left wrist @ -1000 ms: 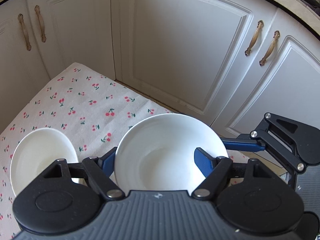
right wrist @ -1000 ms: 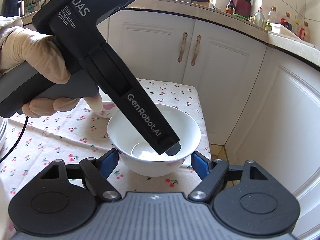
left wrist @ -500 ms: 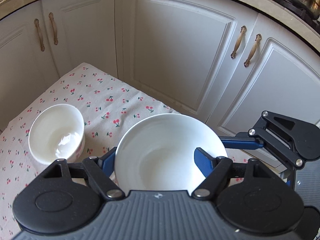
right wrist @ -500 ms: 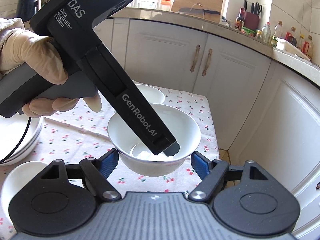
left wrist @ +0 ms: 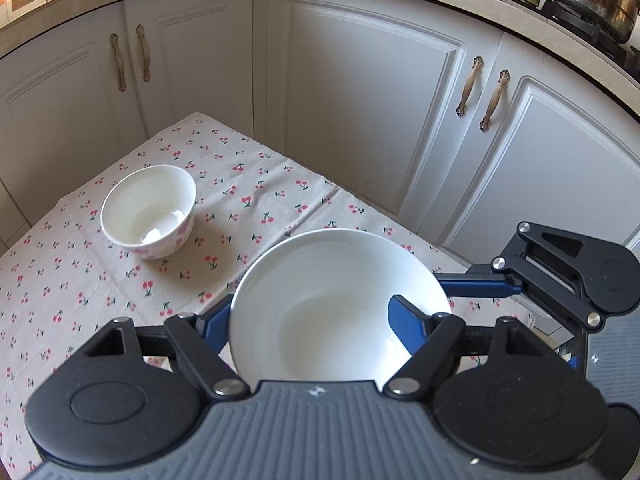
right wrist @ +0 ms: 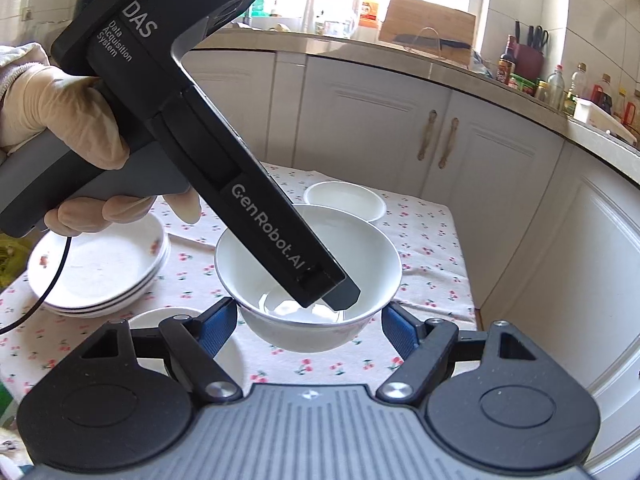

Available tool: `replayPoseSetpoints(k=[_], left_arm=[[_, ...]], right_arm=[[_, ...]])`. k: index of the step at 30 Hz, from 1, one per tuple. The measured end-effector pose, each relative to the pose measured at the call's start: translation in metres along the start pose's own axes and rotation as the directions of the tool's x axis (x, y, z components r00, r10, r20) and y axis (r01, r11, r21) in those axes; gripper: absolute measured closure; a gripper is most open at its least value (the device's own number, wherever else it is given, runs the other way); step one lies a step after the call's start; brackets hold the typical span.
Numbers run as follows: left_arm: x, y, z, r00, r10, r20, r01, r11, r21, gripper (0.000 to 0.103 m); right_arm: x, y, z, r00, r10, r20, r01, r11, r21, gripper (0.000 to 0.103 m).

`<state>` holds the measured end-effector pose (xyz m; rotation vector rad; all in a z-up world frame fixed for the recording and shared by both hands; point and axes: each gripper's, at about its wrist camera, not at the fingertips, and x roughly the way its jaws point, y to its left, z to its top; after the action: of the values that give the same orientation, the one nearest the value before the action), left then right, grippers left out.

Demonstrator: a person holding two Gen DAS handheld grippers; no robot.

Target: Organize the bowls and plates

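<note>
The left tool (left wrist: 316,316) is clamped on the rim of a white bowl (left wrist: 340,304), one finger (left wrist: 408,320) inside and one outside, so the bowl hangs above the cherry-print desk (left wrist: 260,200). The right tool (right wrist: 308,320) likewise pinches this bowl's opposite rim, probably sharing the weight so it stays level. Beyond sit a smaller bowl (left wrist: 148,210), a stack of plates (right wrist: 96,268) and a saucer (right wrist: 344,200), likely stacking spots.
</note>
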<state>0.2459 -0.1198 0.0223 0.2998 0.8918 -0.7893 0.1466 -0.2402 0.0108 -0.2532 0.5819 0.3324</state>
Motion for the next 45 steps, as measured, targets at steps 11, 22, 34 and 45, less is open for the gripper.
replayPoseSetpoints(k=[11,22,34,45], left_arm=[[-0.025,-0.008,-0.035,1.000,0.029,0.005,-0.029,0.999,-0.022,0.024],[-0.031,-0.005,-0.065,0.999,0.046,-0.012,-0.047,0.997,-0.059,0.024],[-0.025,-0.001,-0.081,0.999,0.034,-0.031,-0.036,0.995,-0.089,0.024],[-0.021,0.000,-0.089,0.999,0.022,-0.048,-0.027,0.995,-0.096,0.024]], right_arm=[[-0.013,0.026,-0.008,0.999,0.054,-0.009,-0.054,0.998,-0.020,0.020],[-0.010,0.046,-0.021,0.992,0.118,-0.041,-0.120,0.992,-0.035,0.020],[-0.002,0.054,-0.028,0.985,0.151,-0.089,-0.156,0.986,-0.057,0.020],[0.000,0.058,-0.033,0.979,0.164,-0.117,-0.172,0.983,-0.060,0.020]])
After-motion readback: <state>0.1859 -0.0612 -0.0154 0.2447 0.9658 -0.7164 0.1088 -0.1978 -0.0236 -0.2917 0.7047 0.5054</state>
